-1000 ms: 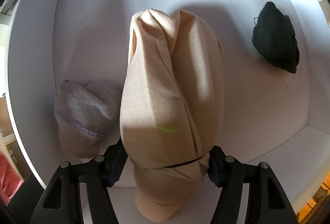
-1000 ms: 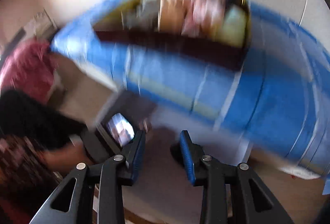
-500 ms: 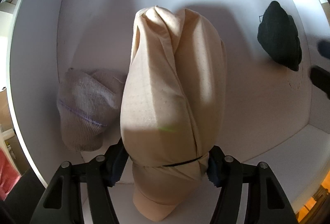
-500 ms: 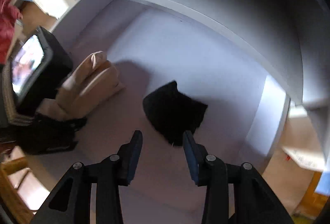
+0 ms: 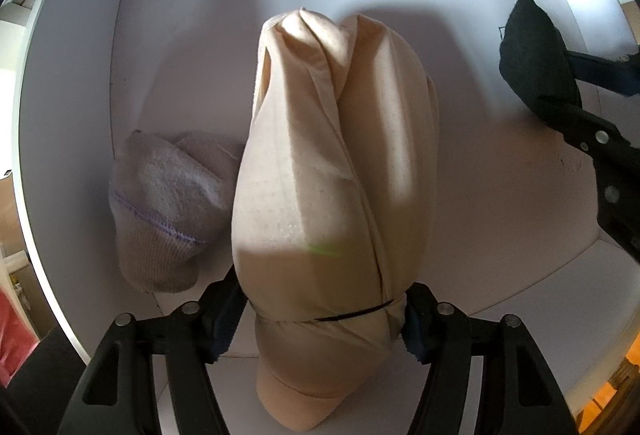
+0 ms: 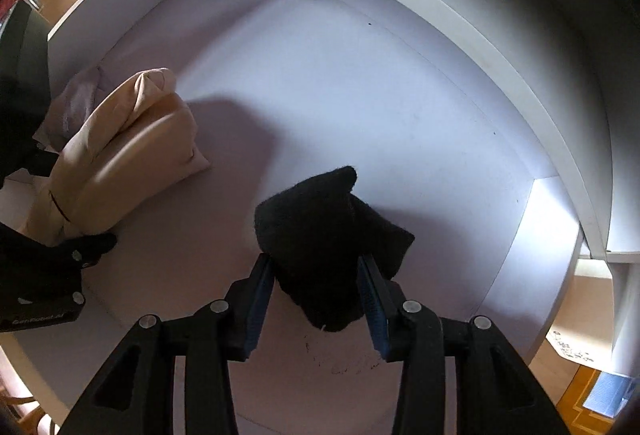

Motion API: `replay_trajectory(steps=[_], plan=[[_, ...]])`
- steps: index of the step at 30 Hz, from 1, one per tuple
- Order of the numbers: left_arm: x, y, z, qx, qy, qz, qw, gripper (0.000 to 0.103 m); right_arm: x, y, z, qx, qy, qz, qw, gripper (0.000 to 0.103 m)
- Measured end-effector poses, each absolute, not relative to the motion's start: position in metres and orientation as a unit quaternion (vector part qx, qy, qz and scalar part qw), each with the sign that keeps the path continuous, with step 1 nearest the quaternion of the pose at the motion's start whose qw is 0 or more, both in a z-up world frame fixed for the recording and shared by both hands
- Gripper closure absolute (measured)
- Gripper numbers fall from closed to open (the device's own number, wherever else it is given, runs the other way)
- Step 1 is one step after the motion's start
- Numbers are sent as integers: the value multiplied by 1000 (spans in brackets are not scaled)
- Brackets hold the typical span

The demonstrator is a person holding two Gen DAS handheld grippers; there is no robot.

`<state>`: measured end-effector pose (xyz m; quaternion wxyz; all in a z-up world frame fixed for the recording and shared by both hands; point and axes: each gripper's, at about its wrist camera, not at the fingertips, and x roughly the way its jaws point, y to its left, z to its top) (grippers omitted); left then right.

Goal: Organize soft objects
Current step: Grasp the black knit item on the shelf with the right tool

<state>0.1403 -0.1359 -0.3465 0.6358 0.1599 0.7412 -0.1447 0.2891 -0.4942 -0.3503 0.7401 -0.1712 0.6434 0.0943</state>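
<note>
Your left gripper (image 5: 324,319) clamps the beige bundle (image 5: 332,195) inside the white box (image 5: 80,83). Beside it lies a grey hat (image 5: 160,211). Your right gripper (image 6: 316,299), jaws just widened, straddles the black hat (image 6: 320,243) without pressing it.

Left tongs (image 5: 322,311) pointing straight down, pads pressed on both sides of a beige bundle (image 5: 332,171), holding it. Right tongs (image 6: 316,295) also pointing down, jaws just been opening, blue pads straddling a black soft item (image 6: 320,235), seen at 3 o'clock from left wrist view.
</note>
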Motion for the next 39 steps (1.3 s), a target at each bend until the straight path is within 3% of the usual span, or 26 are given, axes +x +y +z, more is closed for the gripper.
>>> replay_trajectory(steps=[24,39], plan=[[135,-136,-348,162,742,-144,635,34,276,-536,-375,-135,664,76,732,61],[144,-129,-331,122,734,-156,650,43,260,-604,-400,-26,723,13,690,76]])
